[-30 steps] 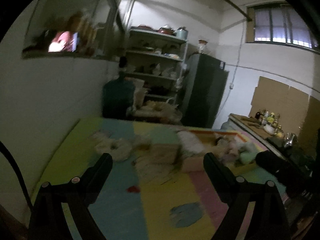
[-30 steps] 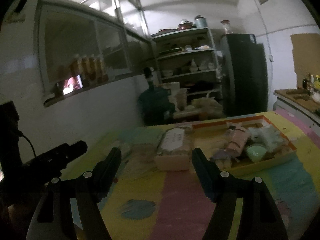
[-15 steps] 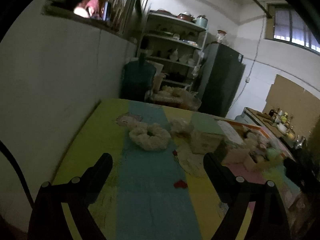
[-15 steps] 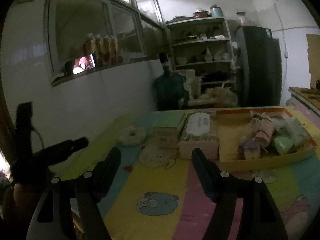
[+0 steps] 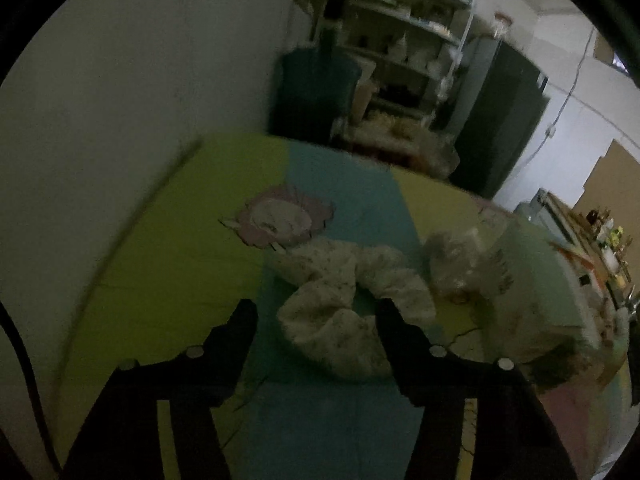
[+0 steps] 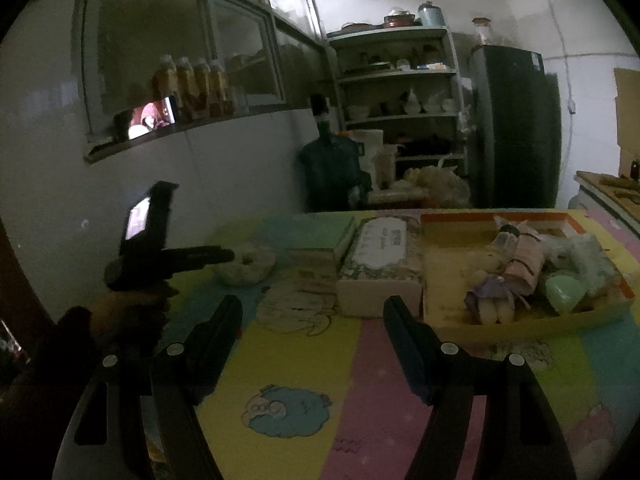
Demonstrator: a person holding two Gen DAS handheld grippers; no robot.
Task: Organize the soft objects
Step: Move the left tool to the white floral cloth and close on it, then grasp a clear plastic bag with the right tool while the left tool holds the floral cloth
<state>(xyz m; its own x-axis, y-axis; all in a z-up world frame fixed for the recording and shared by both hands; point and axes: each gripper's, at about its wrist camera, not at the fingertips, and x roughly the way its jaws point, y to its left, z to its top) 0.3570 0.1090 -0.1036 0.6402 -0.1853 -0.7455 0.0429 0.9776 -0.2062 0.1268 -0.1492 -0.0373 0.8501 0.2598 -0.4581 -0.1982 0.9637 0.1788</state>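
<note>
A cream fabric scrunchie (image 5: 340, 320) lies in a ring on the blue stripe of the play mat. My left gripper (image 5: 316, 312) points down over its near half and its jaws are closing. The scrunchie sits between them; the right finger (image 5: 400, 332) overlaps its edge, while the left finger stands apart from the cloth. From the right wrist view the left gripper (image 6: 200, 256) reaches toward the scrunchie (image 6: 246, 266). My right gripper (image 6: 312, 308) hovers open over the mat with nothing between its fingers. An orange-rimmed tray (image 6: 600, 314) at the right holds several soft toys.
A tissue box (image 6: 376, 264) and a flat green box (image 6: 320, 232) stand between the scrunchie and the tray. A crumpled clear bag (image 5: 456, 264) lies just right of the scrunchie. The white wall (image 5: 140, 100) borders the mat's left side. Shelves and a dark fridge stand behind.
The left gripper has swung left, forward and down onto the scrunchie, and its jaws have narrowed. The right gripper has dipped slightly and stays open.
</note>
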